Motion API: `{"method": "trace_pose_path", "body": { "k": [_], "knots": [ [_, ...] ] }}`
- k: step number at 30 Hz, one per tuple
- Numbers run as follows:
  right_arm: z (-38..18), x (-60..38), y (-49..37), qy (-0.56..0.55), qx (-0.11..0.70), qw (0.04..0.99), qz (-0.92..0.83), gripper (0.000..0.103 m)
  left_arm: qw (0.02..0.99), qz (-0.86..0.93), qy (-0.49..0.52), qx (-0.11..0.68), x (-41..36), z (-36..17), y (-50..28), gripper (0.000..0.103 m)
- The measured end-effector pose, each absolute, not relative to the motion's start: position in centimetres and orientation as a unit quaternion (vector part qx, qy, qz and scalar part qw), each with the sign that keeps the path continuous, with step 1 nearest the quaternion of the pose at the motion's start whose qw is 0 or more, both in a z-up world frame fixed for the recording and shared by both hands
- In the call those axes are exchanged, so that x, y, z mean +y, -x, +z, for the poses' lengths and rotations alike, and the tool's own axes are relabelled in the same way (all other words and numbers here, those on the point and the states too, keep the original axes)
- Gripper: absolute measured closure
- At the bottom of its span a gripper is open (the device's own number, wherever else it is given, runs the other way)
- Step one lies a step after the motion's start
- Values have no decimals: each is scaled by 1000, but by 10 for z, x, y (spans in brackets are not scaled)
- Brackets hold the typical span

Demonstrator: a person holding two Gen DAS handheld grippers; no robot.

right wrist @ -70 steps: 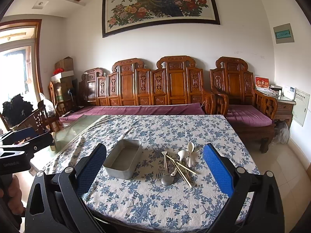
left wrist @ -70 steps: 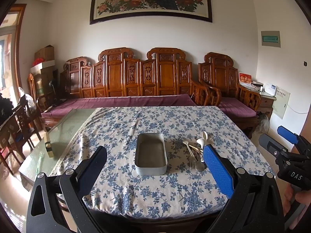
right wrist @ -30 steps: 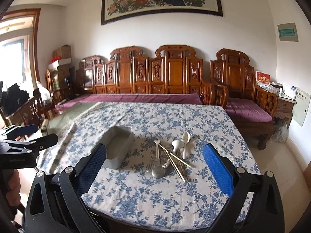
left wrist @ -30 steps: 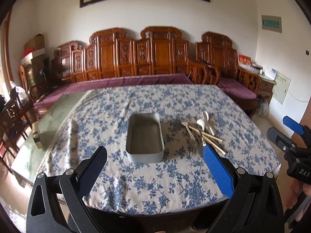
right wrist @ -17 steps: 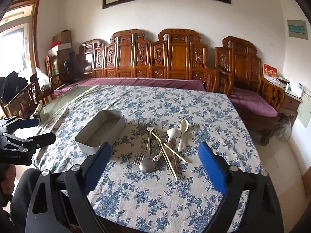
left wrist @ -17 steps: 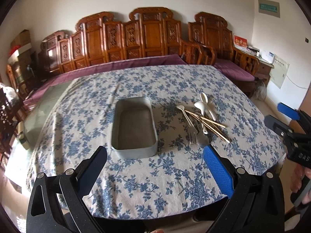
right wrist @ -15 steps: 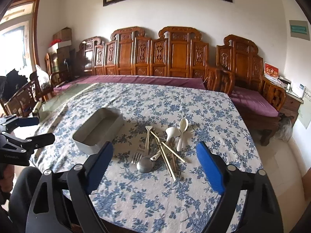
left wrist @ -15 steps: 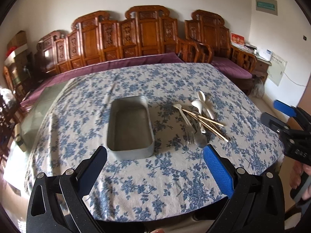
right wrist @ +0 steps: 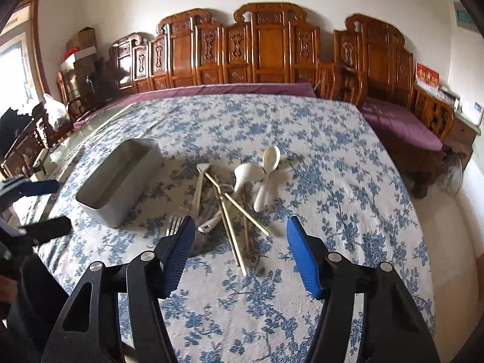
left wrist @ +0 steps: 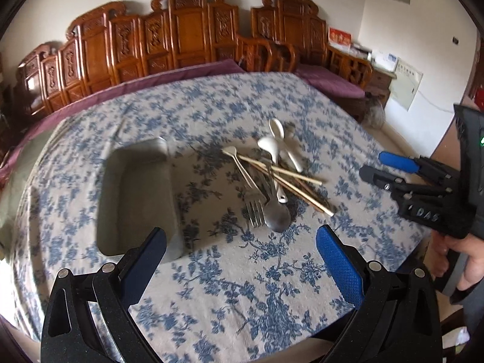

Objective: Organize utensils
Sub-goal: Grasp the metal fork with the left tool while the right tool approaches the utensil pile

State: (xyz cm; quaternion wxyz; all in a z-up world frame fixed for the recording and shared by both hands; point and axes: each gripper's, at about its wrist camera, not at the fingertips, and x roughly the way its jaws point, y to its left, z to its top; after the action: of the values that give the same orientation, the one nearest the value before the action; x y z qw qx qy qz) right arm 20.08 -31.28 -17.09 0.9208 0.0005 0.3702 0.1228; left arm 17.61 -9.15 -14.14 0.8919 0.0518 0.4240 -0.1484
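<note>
A pile of utensils lies on the floral tablecloth: white ceramic spoons (right wrist: 266,178), chopsticks (right wrist: 233,211), a metal fork (left wrist: 255,208) and a metal spoon (left wrist: 276,216). An empty grey metal tray (left wrist: 136,199) sits left of the pile; it also shows in the right wrist view (right wrist: 118,181). My left gripper (left wrist: 242,254) is open and empty above the table's near side, in front of the tray and fork. My right gripper (right wrist: 239,248) is open and empty, just in front of the chopsticks' near ends. It also shows from the side in the left wrist view (left wrist: 390,166).
The table with its blue floral cloth (right wrist: 332,157) fills both views. Carved wooden benches with purple cushions (right wrist: 260,57) stand behind and to the right. Chairs and boxes stand at the left (right wrist: 45,115). The table's right edge drops to a tiled floor (right wrist: 453,242).
Both grippers have moved down and closer to the table. The right gripper's fingers have narrowed and now sit close over the near end of the utensil pile. Utensils and tray lie unmoved.
</note>
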Motion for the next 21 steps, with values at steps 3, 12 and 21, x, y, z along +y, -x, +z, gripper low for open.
{"method": "trace_pose_path", "body": {
  "k": [3,12,21],
  "knots": [
    [-182,-320,-210,-6,381,916,122,40,883,-157,-61,439,-103,-160,-190,16],
    [-197,-327,-220,-10,399,909,118,41,860,-170,-30,480,-117,-205,-244,41],
    [-207,-324,-222,-5,410,904,120,41,845,-172,3,506,-120,-239,-283,63]
  ]
}}
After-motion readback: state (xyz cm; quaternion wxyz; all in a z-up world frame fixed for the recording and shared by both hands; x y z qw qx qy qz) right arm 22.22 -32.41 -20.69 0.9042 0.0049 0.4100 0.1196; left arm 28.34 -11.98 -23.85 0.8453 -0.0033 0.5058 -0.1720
